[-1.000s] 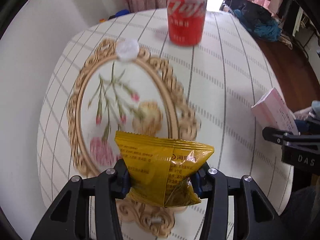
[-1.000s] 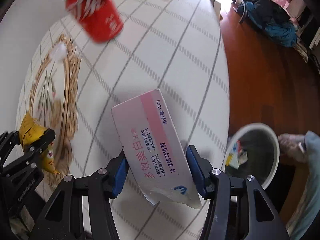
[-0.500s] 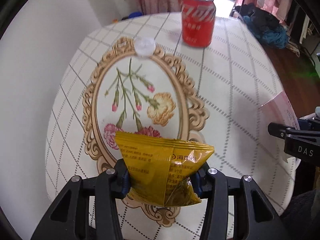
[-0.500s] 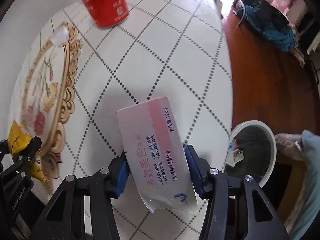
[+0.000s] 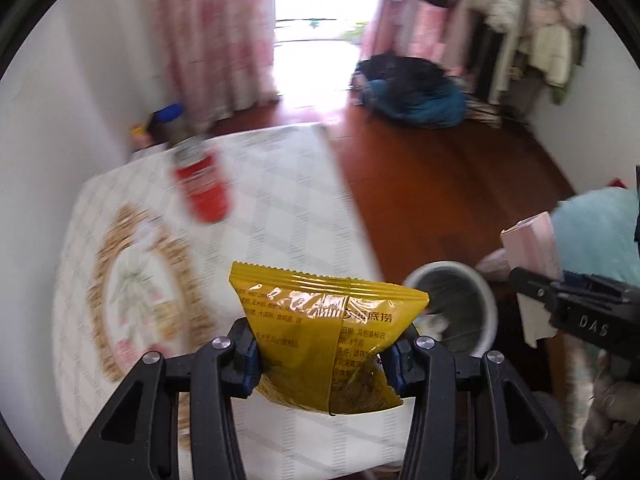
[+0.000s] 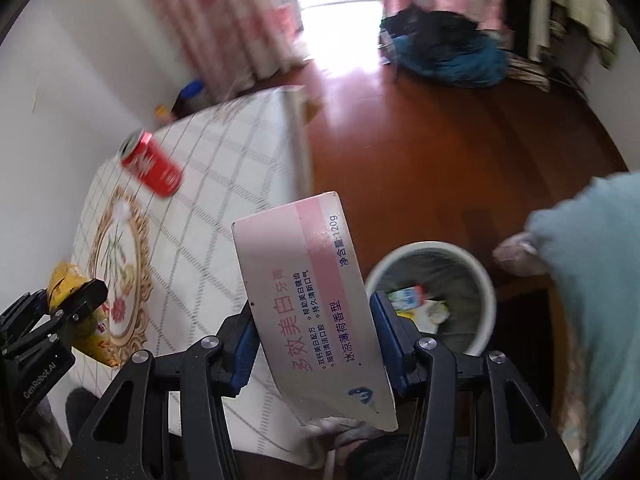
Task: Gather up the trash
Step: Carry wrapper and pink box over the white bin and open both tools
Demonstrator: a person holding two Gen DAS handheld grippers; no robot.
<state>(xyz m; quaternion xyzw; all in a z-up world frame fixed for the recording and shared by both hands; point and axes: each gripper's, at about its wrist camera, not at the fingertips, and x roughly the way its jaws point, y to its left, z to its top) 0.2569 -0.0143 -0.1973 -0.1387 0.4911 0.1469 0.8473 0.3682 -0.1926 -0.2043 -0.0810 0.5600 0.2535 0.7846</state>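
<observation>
The left gripper (image 5: 324,356) has its jaws clenched on a yellow snack bag (image 5: 324,336), held above the tabletop (image 5: 280,208) edge. The right gripper (image 6: 312,340) grips a pink-and-white toothpaste box (image 6: 308,296) just beside the white bin (image 6: 476,272) on the floor. A red can (image 6: 152,168) stands on the tabletop near an oval floral mat (image 6: 116,264).
</observation>
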